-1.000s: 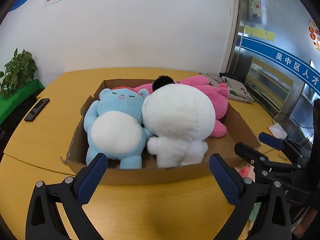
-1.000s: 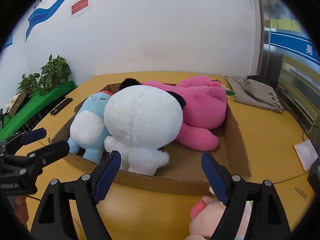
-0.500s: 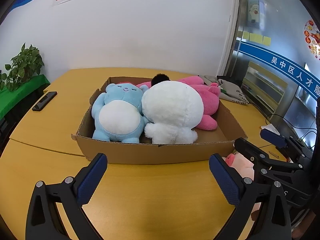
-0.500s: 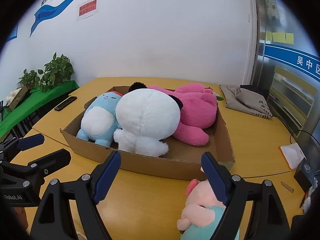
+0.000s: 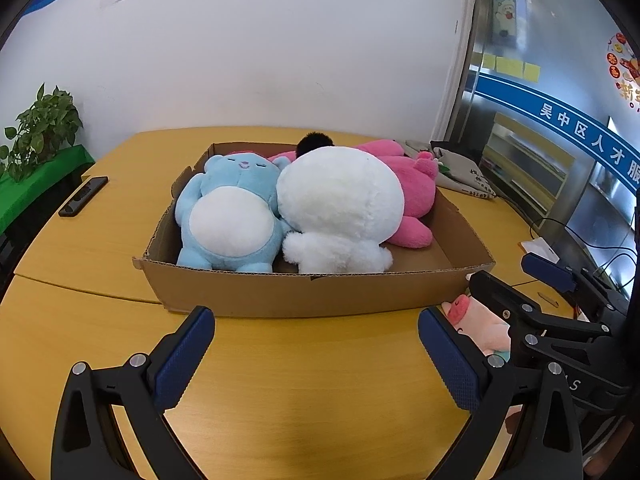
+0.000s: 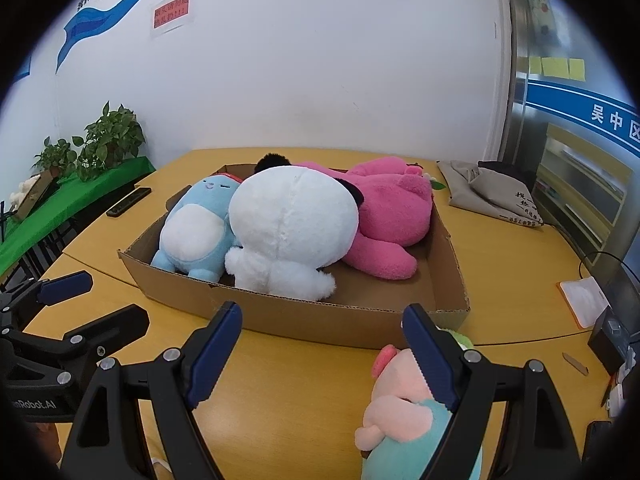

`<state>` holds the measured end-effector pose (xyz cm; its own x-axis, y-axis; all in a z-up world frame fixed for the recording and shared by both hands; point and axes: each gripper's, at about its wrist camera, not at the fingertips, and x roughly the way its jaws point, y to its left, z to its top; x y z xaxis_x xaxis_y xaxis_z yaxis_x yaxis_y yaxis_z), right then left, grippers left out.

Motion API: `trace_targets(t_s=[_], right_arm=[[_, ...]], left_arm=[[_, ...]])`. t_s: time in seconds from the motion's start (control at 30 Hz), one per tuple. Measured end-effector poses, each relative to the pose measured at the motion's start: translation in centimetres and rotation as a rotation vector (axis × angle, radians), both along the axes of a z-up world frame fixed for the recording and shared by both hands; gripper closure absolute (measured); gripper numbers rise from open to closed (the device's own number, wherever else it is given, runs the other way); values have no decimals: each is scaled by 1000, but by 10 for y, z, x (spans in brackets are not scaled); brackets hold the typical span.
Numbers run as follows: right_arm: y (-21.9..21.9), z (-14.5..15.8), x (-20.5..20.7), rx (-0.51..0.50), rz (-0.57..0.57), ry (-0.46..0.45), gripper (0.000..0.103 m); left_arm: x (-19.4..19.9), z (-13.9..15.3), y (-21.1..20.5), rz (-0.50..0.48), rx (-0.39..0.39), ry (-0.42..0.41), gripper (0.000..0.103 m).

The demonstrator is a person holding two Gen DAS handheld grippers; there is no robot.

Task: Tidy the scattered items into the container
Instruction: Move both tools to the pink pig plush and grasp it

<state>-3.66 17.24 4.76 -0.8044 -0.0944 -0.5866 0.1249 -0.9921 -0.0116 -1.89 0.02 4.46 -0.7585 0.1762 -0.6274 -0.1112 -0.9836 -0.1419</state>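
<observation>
On the table [image 5: 280, 380] a low cardboard box [image 5: 304, 294] is set, open at the top, and three plush toys are packed into it side by side. A white plush [image 5: 340, 208] fills the middle, seen from the back, with a black tuft showing behind its top. A pink plush [image 6: 388, 216] is laid on its side against the box's right wall, partly covered by the white one. A blue plush [image 5: 230, 216] with a white belly is propped against the left wall. The box floor is seen bare only at the near right corner.

One small pink plush [image 6: 404, 400] in a teal garment is left on the table outside the box, just beside its near right corner. Much of it is hidden: in the right wrist view it is cut by the right finger and the picture's lower edge, and in the left wrist view only its head is made out behind the black frames.

Both grippers are held released and empty. The left gripper [image 5: 316, 356] is poised over bare table before the box; the right gripper [image 6: 322, 356] is spread wide, the small plush beside its right finger, whether touching cannot be told.
</observation>
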Motion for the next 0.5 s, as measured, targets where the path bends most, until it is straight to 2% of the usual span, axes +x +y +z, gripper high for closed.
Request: trace_targets(t_s=[0.5], right_arm=[[6, -3, 1, -17, -7, -6, 20]], left_arm=[[-3, -6, -1, 2, 20, -20, 0]])
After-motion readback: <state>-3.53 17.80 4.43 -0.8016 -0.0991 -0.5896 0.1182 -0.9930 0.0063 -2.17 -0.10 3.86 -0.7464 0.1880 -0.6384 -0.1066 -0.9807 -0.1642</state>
